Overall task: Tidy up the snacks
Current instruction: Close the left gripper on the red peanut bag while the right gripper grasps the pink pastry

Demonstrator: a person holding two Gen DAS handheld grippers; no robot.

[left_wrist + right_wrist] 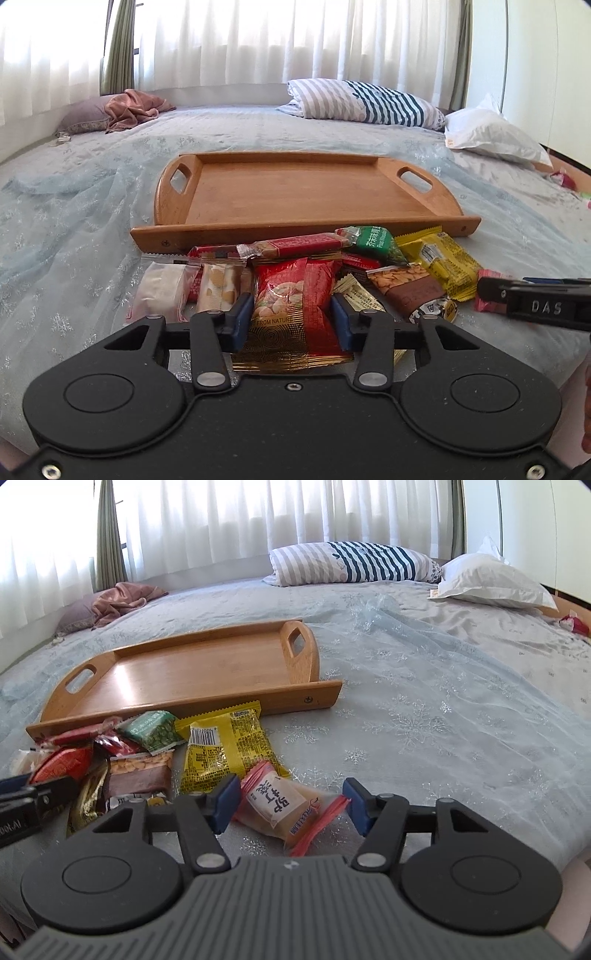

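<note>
A heap of snack packets lies on the bed in front of an empty wooden tray (295, 230). My left gripper (291, 317) is shut on a red nut packet (291, 291), with a blue pad against each side. My right gripper (290, 805) is open around a pink-edged clear packet (280, 801) that lies flat on the cover, its pads just at the packet's ends. Beside that packet lie a yellow packet (225, 749), a green one (153, 727) and a brown almond bar (142, 771). In the left wrist view, one black finger of the right gripper (535, 306) enters from the right.
The tray (184, 705) sits just behind the heap, long side toward me. A striped pillow (369, 99) and a white pillow (491, 133) lie at the bed's far side, with a pink cloth (136, 107) at the far left. Pale blue bedcover (424, 709) spreads to the right.
</note>
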